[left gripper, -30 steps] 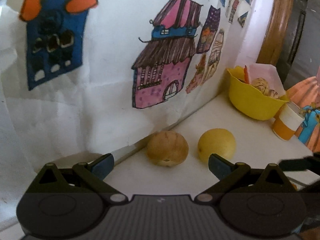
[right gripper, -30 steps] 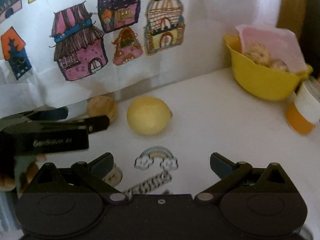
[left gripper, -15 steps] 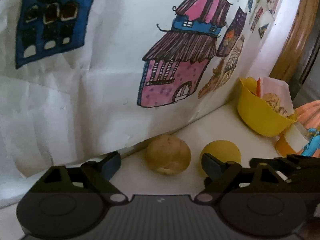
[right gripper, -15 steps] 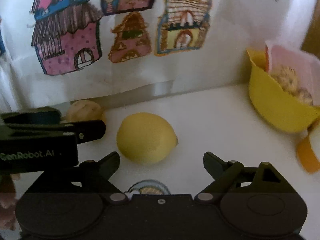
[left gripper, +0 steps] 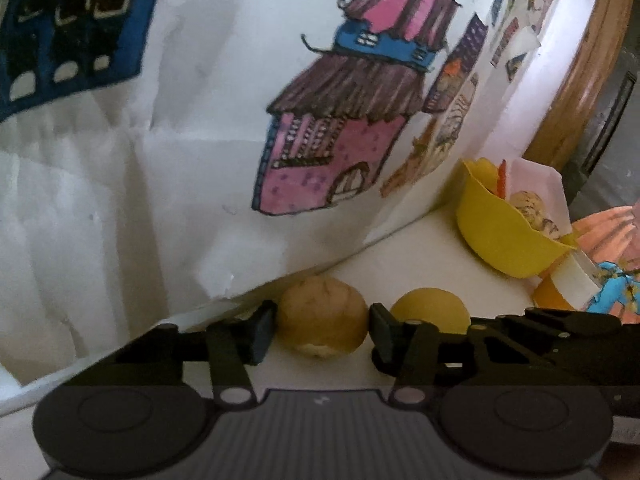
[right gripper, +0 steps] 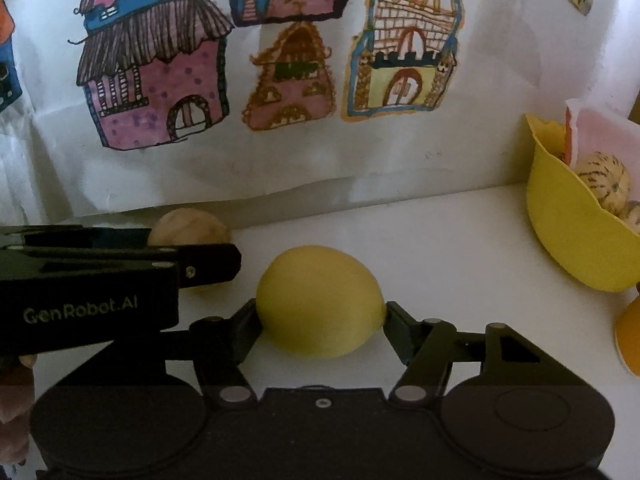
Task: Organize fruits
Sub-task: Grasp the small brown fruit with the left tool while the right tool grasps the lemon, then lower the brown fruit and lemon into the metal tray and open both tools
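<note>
A brown round fruit (left gripper: 322, 316) rests on the white tabletop (left gripper: 420, 248) close to the papered wall. My left gripper (left gripper: 320, 332) is shut on it, one pad against each side. To its right lies a yellow lemon (left gripper: 430, 306), seen close up in the right wrist view as the lemon (right gripper: 320, 304). There my right gripper (right gripper: 320, 330) is shut on the lemon, and both fingers touch it. In that view the left gripper's black body (right gripper: 100, 284) hides most of the brown fruit (right gripper: 188, 226). Both fruits look to be still on the table.
A yellow bowl (left gripper: 500, 240) holding speckled pale fruits (right gripper: 604, 184) and a pink paper stands at the right against the wall. An orange-and-white cup (left gripper: 560, 292) sits beside it. The wall paper with house drawings (right gripper: 160, 92) rises just behind the fruits.
Both grippers have moved forward and their fingers have come together: the left onto the brown fruit, the right onto the lemon. Before, both stood open short of the fruits.
</note>
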`<state>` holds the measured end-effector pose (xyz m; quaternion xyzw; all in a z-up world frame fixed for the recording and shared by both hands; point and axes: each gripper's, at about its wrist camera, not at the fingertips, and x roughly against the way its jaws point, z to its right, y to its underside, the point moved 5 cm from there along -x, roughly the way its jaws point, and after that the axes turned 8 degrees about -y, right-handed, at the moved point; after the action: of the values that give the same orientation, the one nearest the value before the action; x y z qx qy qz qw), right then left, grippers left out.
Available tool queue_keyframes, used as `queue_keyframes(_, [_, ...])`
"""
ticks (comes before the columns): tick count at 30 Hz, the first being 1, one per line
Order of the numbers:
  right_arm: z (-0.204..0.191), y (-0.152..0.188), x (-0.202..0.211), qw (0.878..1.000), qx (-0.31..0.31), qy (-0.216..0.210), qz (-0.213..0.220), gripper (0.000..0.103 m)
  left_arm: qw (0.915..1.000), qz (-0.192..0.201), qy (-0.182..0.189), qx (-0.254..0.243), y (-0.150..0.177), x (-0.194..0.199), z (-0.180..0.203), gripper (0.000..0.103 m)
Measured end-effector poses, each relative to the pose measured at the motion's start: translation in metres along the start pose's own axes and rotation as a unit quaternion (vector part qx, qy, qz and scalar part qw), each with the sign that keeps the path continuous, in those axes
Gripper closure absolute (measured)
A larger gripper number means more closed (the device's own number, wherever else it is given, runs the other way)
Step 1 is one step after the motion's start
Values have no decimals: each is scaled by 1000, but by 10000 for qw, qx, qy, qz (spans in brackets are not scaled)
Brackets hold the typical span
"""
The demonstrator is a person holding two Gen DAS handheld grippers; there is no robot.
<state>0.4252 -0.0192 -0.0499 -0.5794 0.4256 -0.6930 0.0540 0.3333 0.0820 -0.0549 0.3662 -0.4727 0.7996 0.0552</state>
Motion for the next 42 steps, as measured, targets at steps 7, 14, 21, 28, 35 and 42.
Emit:
queue_keyframes(7, [-10, 13, 20, 9998, 125, 161, -86, 37, 9999, -90, 118, -67, 5, 5, 4, 50])
queue_keyframes(14, [-29, 30, 56, 9990, 349, 275, 51, 37, 9995, -142, 192, -224, 16, 23, 8, 50])
queue_keyframes(21, [-26, 52, 104, 9987, -114, 369, 330, 39, 9972, -62, 359, -651, 31, 51, 21, 50])
queue_keyframes(28, [-14, 82, 164, 9937, -527, 767, 620, 39, 9921, -10, 791, -970, 45, 87, 51, 50])
queue_keyframes(35, [13, 122, 203, 9866, -864, 1191, 701, 39, 9841, -90, 1219, -1290, 66, 108, 100, 50])
queue_keyframes(42, [52, 172, 215, 9779, -1381, 1443, 612, 39, 9746, -135, 1431, -1718, 84, 103, 150, 50])
